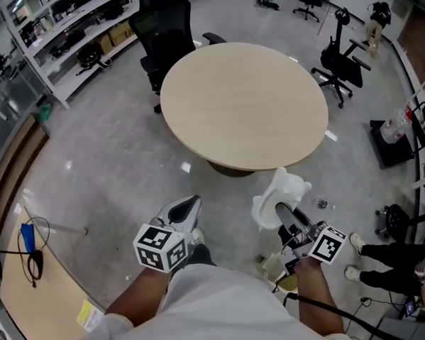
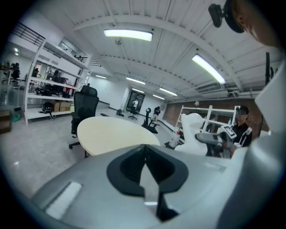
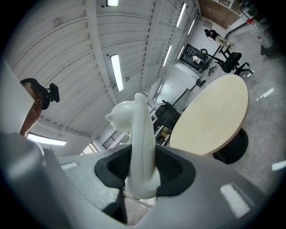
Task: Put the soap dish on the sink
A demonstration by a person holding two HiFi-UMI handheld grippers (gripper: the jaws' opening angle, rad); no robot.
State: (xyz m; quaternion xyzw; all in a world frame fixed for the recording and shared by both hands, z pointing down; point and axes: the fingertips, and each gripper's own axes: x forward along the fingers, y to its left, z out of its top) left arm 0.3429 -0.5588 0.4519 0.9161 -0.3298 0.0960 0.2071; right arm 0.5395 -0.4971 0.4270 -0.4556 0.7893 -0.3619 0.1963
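Soap dish (image 3: 139, 134): white, clamped edge-on in the right tongs (image 3: 142, 172) for a firm hold, above the floor (image 1: 127, 170) near the round tabletop (image 1: 244, 103). Left tongs (image 2: 145, 170) together, empty, idle. No sink visible.

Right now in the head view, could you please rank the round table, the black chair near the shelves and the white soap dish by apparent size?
1. Round table, clearly largest.
2. Black chair, clearly smaller.
3. Soap dish, smallest, despite being nearest, in the right gripper.
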